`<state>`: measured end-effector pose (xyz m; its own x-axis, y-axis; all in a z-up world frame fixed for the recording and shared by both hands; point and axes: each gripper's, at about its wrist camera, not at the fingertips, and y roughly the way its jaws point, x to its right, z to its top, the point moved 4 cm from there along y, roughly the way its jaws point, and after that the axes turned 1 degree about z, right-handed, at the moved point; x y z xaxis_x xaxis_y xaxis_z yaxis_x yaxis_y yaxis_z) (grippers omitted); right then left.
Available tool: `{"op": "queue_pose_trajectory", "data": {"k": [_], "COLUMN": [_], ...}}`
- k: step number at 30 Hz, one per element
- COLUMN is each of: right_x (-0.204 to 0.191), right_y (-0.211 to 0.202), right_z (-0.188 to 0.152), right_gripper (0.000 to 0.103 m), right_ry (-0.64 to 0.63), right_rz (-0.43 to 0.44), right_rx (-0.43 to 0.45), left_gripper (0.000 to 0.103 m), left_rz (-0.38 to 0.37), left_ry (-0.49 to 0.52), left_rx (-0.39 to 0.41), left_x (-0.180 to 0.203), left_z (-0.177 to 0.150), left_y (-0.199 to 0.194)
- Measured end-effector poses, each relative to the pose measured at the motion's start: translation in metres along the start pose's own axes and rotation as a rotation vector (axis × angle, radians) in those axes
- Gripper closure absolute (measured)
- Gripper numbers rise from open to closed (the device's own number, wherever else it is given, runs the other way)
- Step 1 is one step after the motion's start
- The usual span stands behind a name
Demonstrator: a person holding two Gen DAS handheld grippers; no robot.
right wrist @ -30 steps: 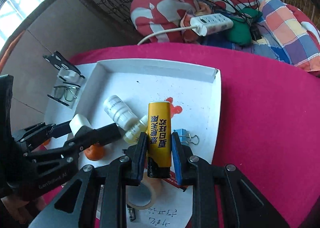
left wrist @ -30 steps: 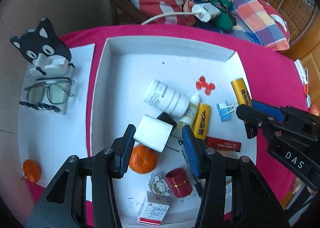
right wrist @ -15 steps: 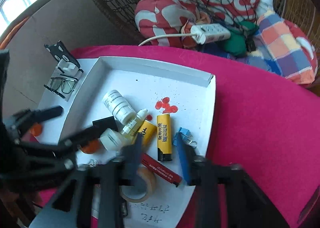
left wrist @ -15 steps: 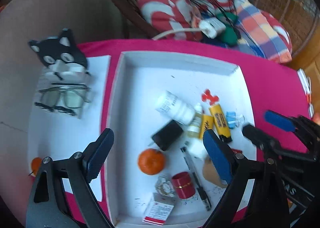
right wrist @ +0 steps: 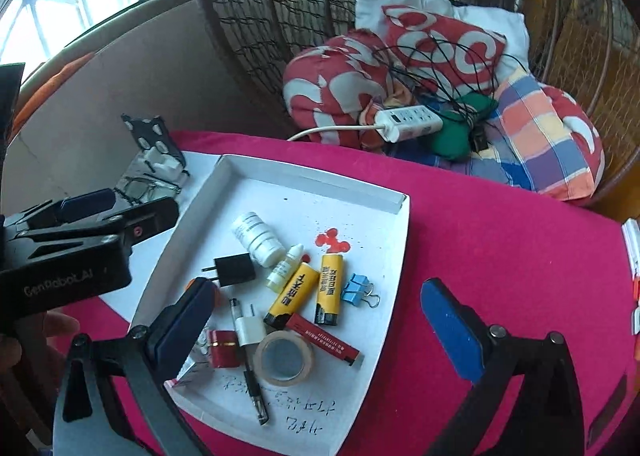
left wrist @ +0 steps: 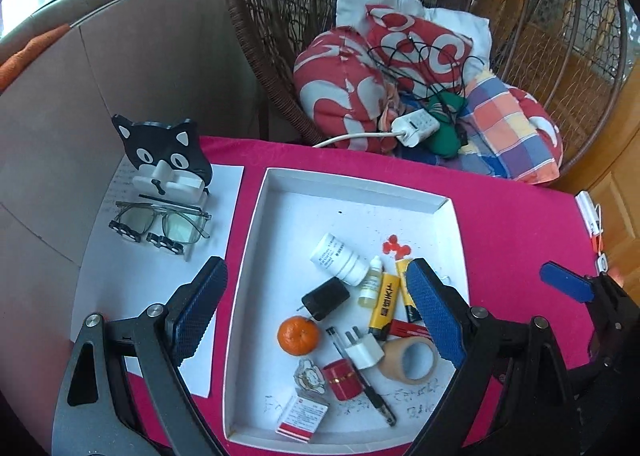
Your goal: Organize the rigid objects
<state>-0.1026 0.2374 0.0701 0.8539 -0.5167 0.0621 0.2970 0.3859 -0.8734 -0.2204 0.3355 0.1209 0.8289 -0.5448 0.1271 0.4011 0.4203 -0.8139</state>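
Observation:
A white tray [left wrist: 256, 240] on the pink table holds a white plug [left wrist: 366, 354], two yellow tubes [right wrist: 330, 288], a white bottle [left wrist: 338, 258], a black adapter [left wrist: 325, 298], an orange [left wrist: 298, 335], a tape roll [right wrist: 285, 356], a pen [right wrist: 252, 380], a red cap [left wrist: 342, 374] and blue clips [right wrist: 355, 292]. My left gripper [left wrist: 316, 316] is open and empty above the tray. My right gripper [right wrist: 320, 332] is open and empty above the tray's front; one of its fingers [left wrist: 564, 286] shows in the left wrist view.
A cat-shaped stand [left wrist: 164, 160] with glasses [left wrist: 160, 224] sits on white paper [left wrist: 224, 184] left of the tray. A wicker chair [left wrist: 256, 16] with cushions [left wrist: 420, 44] and a power strip [right wrist: 408, 122] stands behind the table.
My left gripper let go of the white plug and my right gripper let go of a yellow tube; both lie in the tray. Both grippers opened wide and pulled up and back.

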Motion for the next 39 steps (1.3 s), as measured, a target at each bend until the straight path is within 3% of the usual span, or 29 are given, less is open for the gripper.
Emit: {"op": "queue_pose_trajectory", "data": {"k": [5, 10, 13, 17, 22, 25, 28, 29, 33, 37, 39], "right_x": [-0.001, 0.007, 0.013, 0.021, 0.03, 0.035, 0.039, 0.041, 0.058, 0.077, 0.085], "right_y": [-0.025, -0.063, -0.094, -0.119, -0.146, -0.168, -0.194, -0.206, -0.247, -0.271, -0.279], "right_z": [-0.001, 0.0, 0.002, 0.0, -0.004, -0.006, -0.007, -0.009, -0.013, -0.013, -0.015], "right_gripper": [0.0, 0.0, 0.0, 0.0, 0.0, 0.0, 0.0, 0.0, 0.0, 0.0, 0.0], "right_ry": [-0.038, -0.069, -0.079, -0.085, -0.089, -0.115, -0.135, -0.13, -0.071, 0.005, 0.041], "right_rz": [0.028, 0.024, 0.066, 0.098, 0.11, 0.066, 0.031, 0.011, -0.068, -0.106, -0.115], "right_rx": [0.058, 0.169, 0.257, 0.307, 0.354, 0.416, 0.491, 0.529, 0.655, 0.702, 0.715], "left_gripper": [0.012, 0.012, 0.012, 0.012, 0.012, 0.012, 0.012, 0.012, 0.012, 0.012, 0.012], "left_rz": [0.052, 0.177, 0.18, 0.16, 0.223, 0.194, 0.075, 0.071, 0.224, 0.429, 0.42], "left_ry": [0.025, 0.07, 0.063, 0.043, 0.061, 0.038, -0.027, -0.043, -0.057, -0.012, -0.006], "left_rx": [0.026, 0.196, 0.267, 0.294, 0.39, 0.423, 0.424, 0.429, 0.437, 0.462, 0.465], "left_x": [0.008, 0.02, 0.027, 0.034, 0.049, 0.053, 0.056, 0.057, 0.067, 0.081, 0.085], "left_z": [-0.006, -0.001, 0.001, 0.001, -0.001, -0.002, -0.006, -0.007, -0.011, -0.023, -0.03], "left_y": [-0.028, -0.085, -0.118, -0.145, -0.184, -0.203, -0.224, -0.229, -0.249, -0.26, -0.262]}}
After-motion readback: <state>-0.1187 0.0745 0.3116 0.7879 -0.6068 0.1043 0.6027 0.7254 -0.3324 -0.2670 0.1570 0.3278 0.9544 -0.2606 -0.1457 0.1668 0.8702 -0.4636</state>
